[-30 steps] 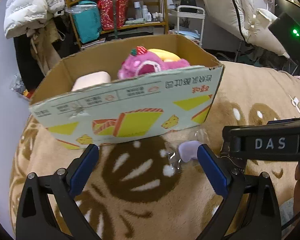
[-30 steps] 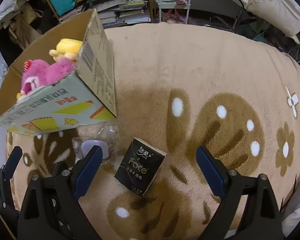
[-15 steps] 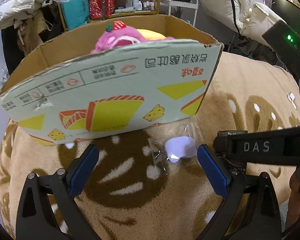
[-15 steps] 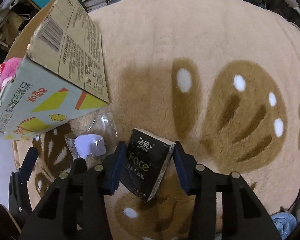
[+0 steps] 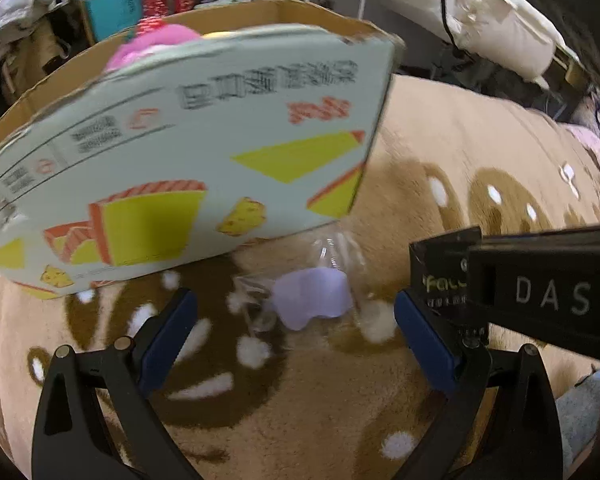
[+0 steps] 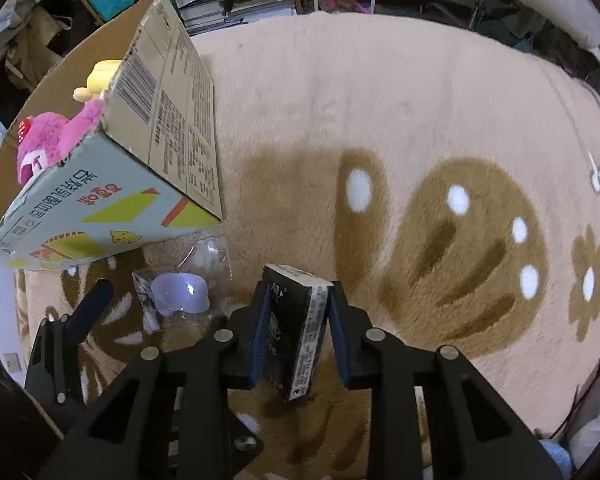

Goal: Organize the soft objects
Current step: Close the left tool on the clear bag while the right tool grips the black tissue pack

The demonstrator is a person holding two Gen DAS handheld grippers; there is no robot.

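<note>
**Right gripper clamps a black tissue pack; left gripper hangs open over a bagged lilac item**

In the right wrist view, the right gripper (image 6: 298, 332) sits at lower centre. Its jaws have just been closing, and the blue pads now press both sides of a black tissue pack (image 6: 300, 332) standing on edge between them, above a tan plush blanket (image 6: 440, 112) with brown patterns.

To the left of the pack lies a lilac soft item in a clear plastic bag (image 6: 182, 292), on the blanket just below a cardboard box (image 6: 112, 208) in the upper left. A pink plush toy (image 6: 48, 144) and a yellow plush (image 6: 98, 80) show inside the box.

In the left wrist view, the left gripper (image 5: 292, 332) has its jaws spread wide, holding nothing, with the bagged item (image 5: 312, 296) lying between and just beyond its fingertips.
</note>
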